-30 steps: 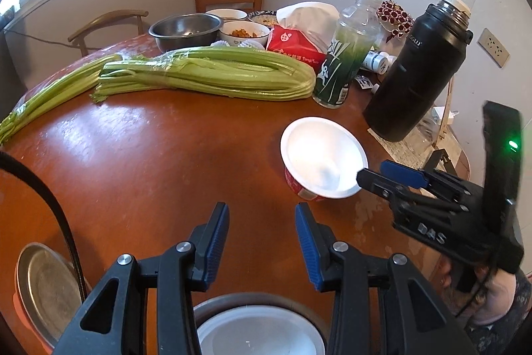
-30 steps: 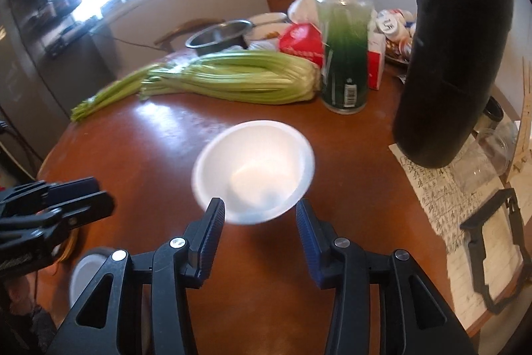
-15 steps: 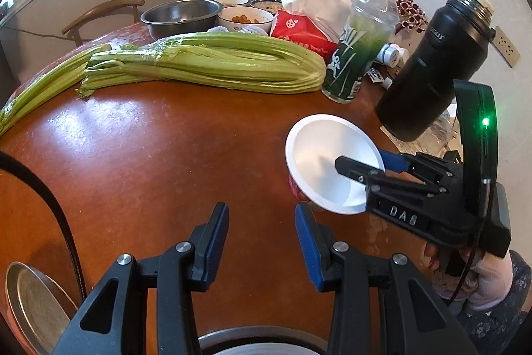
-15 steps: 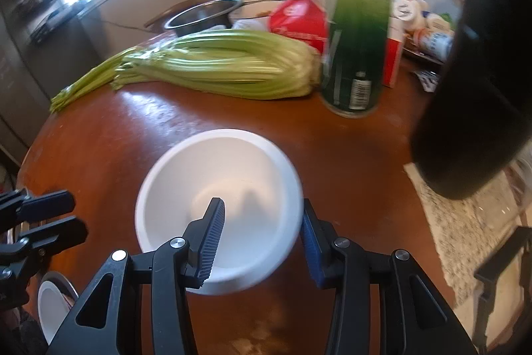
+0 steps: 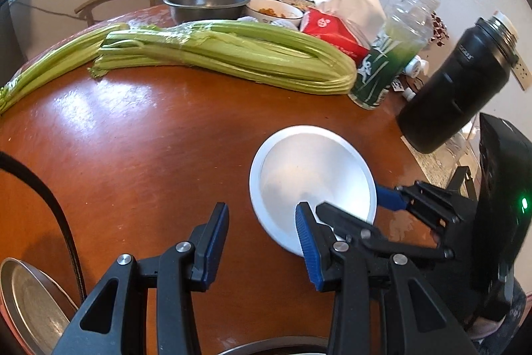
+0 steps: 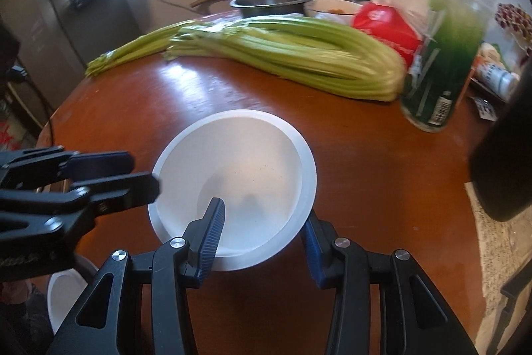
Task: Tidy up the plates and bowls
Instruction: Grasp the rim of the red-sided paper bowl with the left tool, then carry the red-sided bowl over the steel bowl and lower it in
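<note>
White plastic bowl [image 6: 232, 185], round and shallow, is seen on the brown wooden round table [image 5: 139, 135], near the edge, in front of the celery bunch [image 5: 232, 55]. The right gripper [image 6: 262, 222] is placed astride the bowl's near rim: one blue pad is inside the bowl, the other outside under the lip. No pinch on the wall is visible, so the jaws are judged not yet closed on it. The left gripper [image 5: 262, 242] is held apart and empty, just beside the bowl, with nothing between its pads. A metal plate [image 5: 30, 298] is glimpsed at the lower left of the left wrist view.

Risks, as judged:
- The bowl may be tipped or skidded if the inner pad is pushed against the thin wall before closing.
- The light bowl may be slipped from a one-sided rim pinch once lifted.
- The two grippers are crowded; a collision may be caused by further approach.
- The green-labelled clear bottle [image 6: 442, 55] and black insulated flask [image 5: 455, 82] may be knocked on a wide swing.

Writing: small white lettering is noted on the flask, unreadable; the red packet [image 5: 332, 29] carries white print, also illegible.
</note>
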Action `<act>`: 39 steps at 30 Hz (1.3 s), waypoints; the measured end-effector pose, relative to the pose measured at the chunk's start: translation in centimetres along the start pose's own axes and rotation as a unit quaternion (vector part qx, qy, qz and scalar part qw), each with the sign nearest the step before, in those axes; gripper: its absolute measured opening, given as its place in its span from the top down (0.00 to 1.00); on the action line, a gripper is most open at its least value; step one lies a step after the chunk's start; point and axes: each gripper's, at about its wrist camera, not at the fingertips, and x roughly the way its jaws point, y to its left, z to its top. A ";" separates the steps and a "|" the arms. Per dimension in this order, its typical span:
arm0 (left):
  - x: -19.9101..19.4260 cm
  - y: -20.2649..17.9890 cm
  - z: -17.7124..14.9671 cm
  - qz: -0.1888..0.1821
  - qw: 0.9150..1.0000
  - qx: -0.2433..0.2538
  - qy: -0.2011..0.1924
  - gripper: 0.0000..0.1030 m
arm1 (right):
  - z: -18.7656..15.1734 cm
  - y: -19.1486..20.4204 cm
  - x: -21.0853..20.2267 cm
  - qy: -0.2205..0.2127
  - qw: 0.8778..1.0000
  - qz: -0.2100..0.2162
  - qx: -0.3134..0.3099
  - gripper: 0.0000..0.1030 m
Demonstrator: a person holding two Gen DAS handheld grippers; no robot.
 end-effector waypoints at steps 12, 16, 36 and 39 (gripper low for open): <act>1.8 1.6 -0.4 -0.005 0.999 -0.024 0.030 0.60 | -0.6 2.3 0.3 0.006 0.999 0.032 -0.010 0.55; 1.6 1.3 -0.4 -0.002 1.000 -0.014 0.024 0.60 | -0.8 2.9 -0.1 0.004 0.999 0.032 -0.014 0.55; -3.1 1.8 -1.5 -0.006 1.000 -0.017 -0.017 0.60 | -0.6 5.2 -3.2 -0.026 0.999 0.035 -0.028 0.55; -3.9 1.9 -1.9 -0.005 1.000 -0.017 -0.024 0.60 | -0.8 5.8 -3.7 -0.030 0.998 0.035 -0.030 0.55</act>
